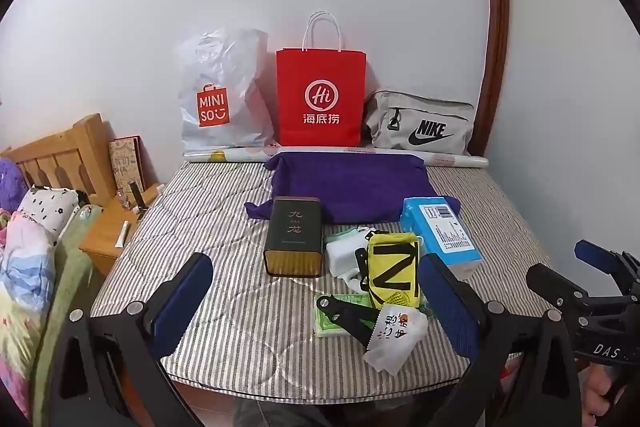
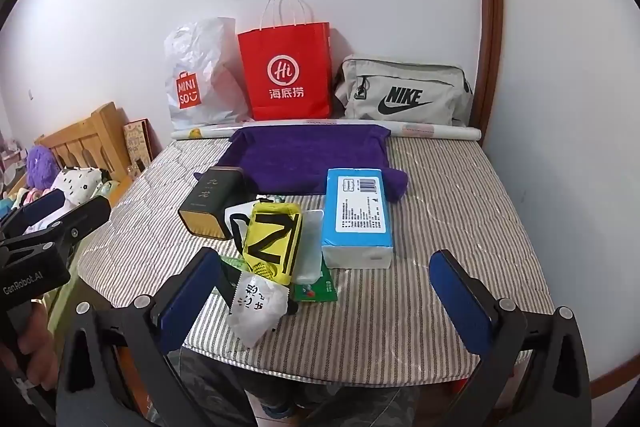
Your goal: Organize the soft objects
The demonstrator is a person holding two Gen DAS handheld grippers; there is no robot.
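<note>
Lying flat, purple towel spreads wrinkled across striped mattress.

Three bags, one towel, one tin.

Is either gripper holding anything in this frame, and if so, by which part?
Nothing is held. The left gripper and right gripper both stand wide open above the striped mattress, with nothing between their pads.
</note>
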